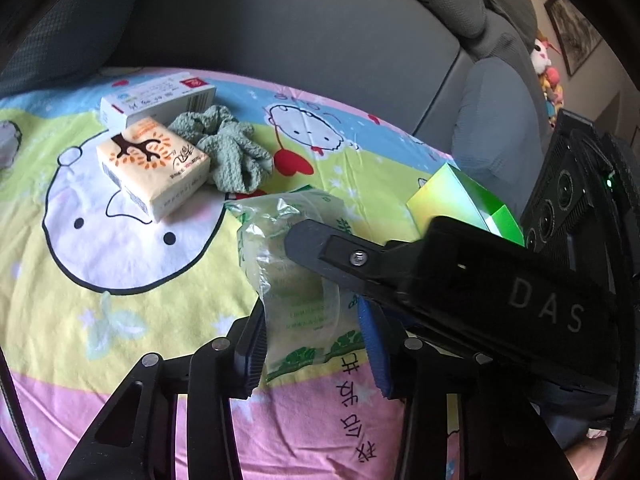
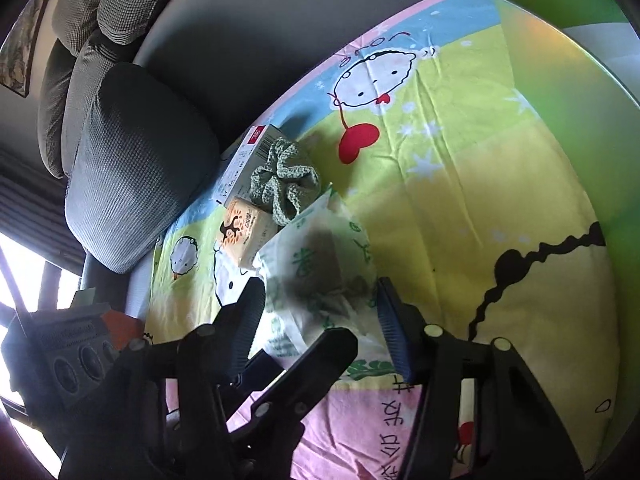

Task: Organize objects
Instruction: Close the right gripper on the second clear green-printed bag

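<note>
Ahead of the tongs stands a grey sofa back (image 1: pixel 280 20), with grey cushions (image 2: pixel 136 160) leaning on it. A bright cartoon sheet (image 1: pixel 120 280) covers the seat under them. Framed pictures (image 1: pixel 576 28) hang on the far wall, soft toys (image 1: pixel 548 76) below. Daylight enters through a window (image 2: pixel 24 264) behind.

Cartoon-print sheet (image 1: pixel 120 320), tissue pack (image 1: pixel 154 170), white box (image 1: pixel 156 98), green scrunchie (image 1: pixel 228 148)
</note>
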`<state>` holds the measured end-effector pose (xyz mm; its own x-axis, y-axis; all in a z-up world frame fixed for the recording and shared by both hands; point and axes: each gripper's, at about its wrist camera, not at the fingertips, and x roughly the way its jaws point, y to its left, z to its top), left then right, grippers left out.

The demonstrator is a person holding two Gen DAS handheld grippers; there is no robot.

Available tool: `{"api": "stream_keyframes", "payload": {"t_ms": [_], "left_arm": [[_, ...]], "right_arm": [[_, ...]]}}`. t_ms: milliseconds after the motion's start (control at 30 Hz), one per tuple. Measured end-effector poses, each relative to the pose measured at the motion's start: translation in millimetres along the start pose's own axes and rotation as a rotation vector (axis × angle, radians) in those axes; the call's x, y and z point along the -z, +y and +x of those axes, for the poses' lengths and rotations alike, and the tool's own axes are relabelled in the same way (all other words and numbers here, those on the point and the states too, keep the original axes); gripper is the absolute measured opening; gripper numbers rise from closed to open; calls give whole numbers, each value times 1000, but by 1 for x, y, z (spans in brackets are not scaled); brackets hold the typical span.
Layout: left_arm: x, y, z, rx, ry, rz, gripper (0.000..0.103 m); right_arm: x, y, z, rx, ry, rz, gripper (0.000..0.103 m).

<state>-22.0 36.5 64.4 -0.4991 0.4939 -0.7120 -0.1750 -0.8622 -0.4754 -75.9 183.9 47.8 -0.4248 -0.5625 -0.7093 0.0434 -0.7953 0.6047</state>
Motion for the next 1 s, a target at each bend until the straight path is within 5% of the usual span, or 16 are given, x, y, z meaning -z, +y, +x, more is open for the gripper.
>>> {"api": "stream_keyframes", "payload": {"t_ms": [1000], "left_arm": [[3, -31, -53, -11, -167, 122, 44]], "right_arm": [[14, 33, -46, -72, -163, -116, 54]]}}
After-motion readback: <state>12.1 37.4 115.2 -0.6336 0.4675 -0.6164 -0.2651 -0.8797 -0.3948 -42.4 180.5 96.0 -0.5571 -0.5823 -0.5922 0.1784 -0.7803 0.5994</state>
